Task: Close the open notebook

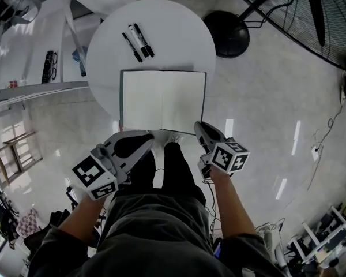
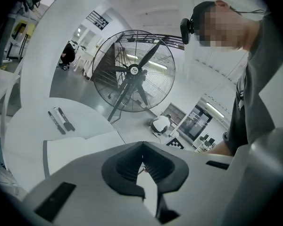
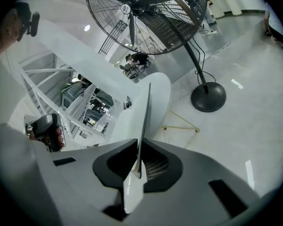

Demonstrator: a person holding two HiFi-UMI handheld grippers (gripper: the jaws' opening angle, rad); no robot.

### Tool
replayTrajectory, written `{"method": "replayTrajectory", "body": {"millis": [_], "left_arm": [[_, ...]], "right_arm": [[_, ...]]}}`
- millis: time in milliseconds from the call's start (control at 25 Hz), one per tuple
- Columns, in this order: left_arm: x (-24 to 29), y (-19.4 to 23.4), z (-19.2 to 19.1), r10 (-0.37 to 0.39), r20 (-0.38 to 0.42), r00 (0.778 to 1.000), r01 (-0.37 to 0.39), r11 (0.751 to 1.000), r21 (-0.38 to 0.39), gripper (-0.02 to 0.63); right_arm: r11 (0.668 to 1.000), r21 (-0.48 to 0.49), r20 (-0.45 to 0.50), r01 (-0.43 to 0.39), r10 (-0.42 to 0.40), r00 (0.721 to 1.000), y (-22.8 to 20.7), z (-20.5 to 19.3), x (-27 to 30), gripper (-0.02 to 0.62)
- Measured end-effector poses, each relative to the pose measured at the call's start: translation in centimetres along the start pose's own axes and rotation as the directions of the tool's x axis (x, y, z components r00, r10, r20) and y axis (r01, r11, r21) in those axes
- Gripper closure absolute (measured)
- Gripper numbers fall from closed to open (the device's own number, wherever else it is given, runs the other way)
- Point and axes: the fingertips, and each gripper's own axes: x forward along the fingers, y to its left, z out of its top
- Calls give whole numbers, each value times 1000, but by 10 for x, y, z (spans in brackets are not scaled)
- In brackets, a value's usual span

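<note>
Head view: the open notebook (image 1: pixel 163 101) lies flat on the round white tabletop (image 1: pixel 179 36), blank pages up, at the rim nearest the person. Two black markers (image 1: pixel 138 41) lie side by side on the far side of the notebook, apart from it. The right hand-held gripper (image 1: pixel 200 127) meets the notebook at its near right corner; the left hand-held gripper (image 1: pixel 148 136) hangs just off the notebook's near edge, toward its left half. The round black fan base (image 1: pixel 226 33) stands on the floor beyond the notebook's far right corner. Left gripper view: the left hand-held gripper (image 2: pixel 142 157) has its jaws drawn together at the tips with nothing between them; the notebook (image 2: pixel 80 147) lies just beyond them on the tabletop (image 2: pixel 30 126), the markers (image 2: pixel 60 120) farther off past the notebook, and a large standing fan (image 2: pixel 132 69) rises behind it. Right gripper view: the right hand-held gripper (image 3: pixel 140 161) is clamped on the notebook (image 3: pixel 145 119), seen edge-on as a thin sheet running away from the jaws; the tabletop (image 3: pixel 161 95) shows beside that sheet, with the fan (image 3: pixel 146 13) and its base (image 3: pixel 207 97) beyond.
</note>
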Motion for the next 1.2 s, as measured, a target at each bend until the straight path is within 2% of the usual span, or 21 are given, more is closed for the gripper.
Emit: {"method": "replayTrajectory", "body": {"millis": [640, 920, 1200], "left_arm": [[-83, 7, 17, -26, 98, 995, 22, 999, 40, 591], [-116, 22, 17, -14, 139, 990, 11, 1000, 27, 591], [-143, 37, 15, 1, 176, 984, -3, 1000, 8, 591]], "right_arm": [[988, -136, 60, 78, -70, 996, 77, 9, -6, 560], [964, -237, 53, 121, -112, 992, 104, 8, 2, 560], [932, -342, 26, 119, -117, 993, 137, 2, 19, 560]]}}
